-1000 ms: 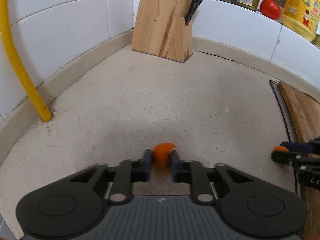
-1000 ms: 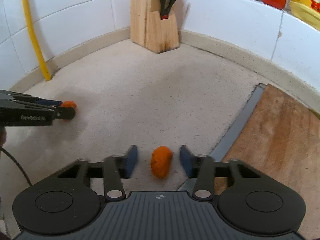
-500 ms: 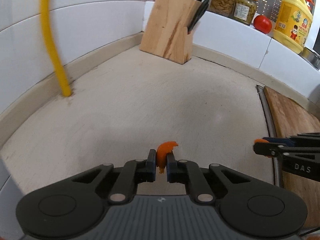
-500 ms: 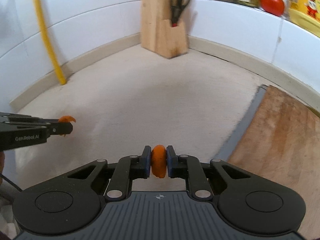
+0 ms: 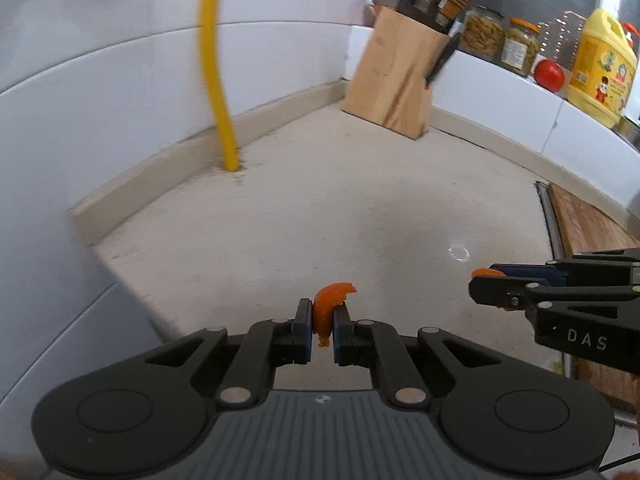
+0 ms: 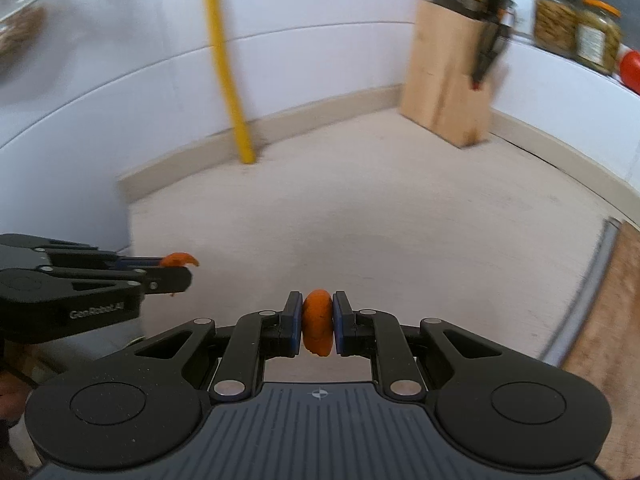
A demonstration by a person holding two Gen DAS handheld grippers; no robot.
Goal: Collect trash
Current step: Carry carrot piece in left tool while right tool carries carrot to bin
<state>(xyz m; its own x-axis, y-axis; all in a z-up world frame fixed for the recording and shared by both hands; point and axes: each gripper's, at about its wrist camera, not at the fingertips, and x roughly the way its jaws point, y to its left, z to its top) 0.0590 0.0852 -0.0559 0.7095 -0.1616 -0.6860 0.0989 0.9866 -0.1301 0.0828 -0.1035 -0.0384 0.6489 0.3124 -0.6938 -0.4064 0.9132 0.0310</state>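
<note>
Kitchen counter, left to right: yellow pipe (image 5: 218, 80) upper left against white tiles. Lower centre of left wrist view, our left gripper (image 5: 322, 322) nearly closed, pinching curled orange peel (image 5: 329, 304) clear above speckled counter (image 5: 360, 208). Knife block (image 5: 394, 80) stands in corner, upper right. Lower centre of right wrist view, our right gripper (image 6: 317, 324) clamps thicker orange scrap (image 6: 317, 326). Wooden board (image 6: 612, 320) at right edge.

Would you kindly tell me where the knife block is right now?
The knife block stands in the far corner of the counter against the tiled wall, right of the yellow pipe and left of the jars.
</note>
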